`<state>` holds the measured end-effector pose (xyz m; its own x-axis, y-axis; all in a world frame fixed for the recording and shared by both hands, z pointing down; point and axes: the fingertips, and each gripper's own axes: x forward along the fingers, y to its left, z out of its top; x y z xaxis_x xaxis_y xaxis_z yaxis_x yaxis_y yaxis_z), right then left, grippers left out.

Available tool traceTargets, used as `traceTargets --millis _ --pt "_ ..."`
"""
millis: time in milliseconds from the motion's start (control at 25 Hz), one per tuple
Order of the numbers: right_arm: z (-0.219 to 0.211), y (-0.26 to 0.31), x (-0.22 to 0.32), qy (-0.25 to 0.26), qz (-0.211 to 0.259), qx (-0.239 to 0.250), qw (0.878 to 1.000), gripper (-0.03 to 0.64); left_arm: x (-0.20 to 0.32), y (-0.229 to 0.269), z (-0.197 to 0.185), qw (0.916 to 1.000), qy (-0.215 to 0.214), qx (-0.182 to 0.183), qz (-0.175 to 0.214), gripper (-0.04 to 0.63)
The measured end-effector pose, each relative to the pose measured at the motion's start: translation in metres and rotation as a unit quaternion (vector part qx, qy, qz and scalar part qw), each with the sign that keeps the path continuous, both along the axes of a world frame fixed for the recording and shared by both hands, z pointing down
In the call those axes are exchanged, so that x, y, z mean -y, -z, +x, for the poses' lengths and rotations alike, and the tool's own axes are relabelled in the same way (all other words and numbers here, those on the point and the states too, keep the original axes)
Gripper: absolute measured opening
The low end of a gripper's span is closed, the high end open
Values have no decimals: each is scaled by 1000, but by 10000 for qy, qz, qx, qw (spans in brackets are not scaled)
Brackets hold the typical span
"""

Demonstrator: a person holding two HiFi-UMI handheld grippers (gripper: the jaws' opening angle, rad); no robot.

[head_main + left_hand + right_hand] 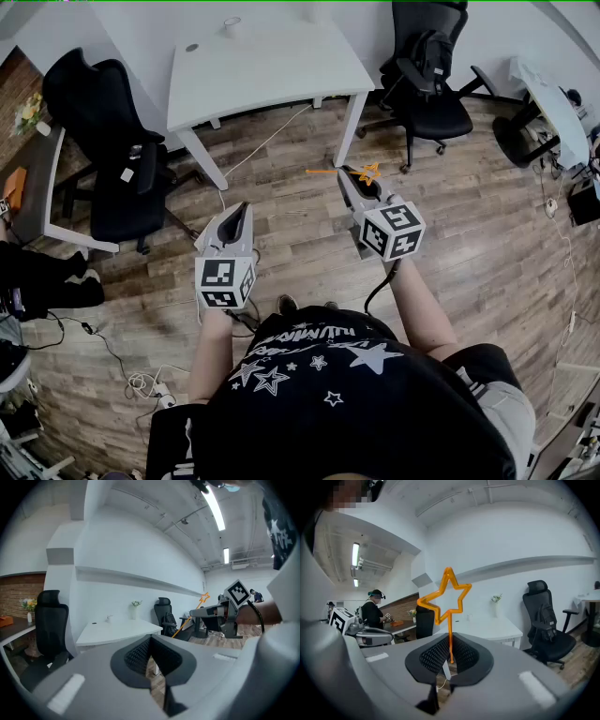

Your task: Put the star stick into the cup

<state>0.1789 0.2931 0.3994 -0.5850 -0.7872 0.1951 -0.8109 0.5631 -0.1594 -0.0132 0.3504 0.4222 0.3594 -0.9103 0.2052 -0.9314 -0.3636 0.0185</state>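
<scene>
An orange star stick (367, 172) is pinched between the jaws of my right gripper (349, 174), which is shut on its thin stem; the star end (446, 594) stands above the jaws in the right gripper view. From the left gripper view the stick (204, 597) points up and to the right. A small white cup (232, 25) stands at the far side of the white table (281, 70), well ahead of both grippers. My left gripper (244, 208) is held level beside the right one, shut with nothing between its pads (140, 653).
Black office chairs stand left (108, 141) and right (427, 80) of the table. A vase of flowers (136, 605) sits on the table near the cup. Another desk (553, 103) is at far right, cables (141, 380) lie on the wooden floor, and a person (375, 612) works in the background.
</scene>
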Motion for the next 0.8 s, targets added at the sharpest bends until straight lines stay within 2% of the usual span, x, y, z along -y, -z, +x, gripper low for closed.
traceTargets --millis 440,800 --pt "-30 -10 13 -65 -53 -78 9999 32 16 -9 -32 9999 -24 -106 -70 3" --pt "-49 -19 24 -393 -43 40 9992 32 24 -23 -63 9995 -118 -226 -178 3"
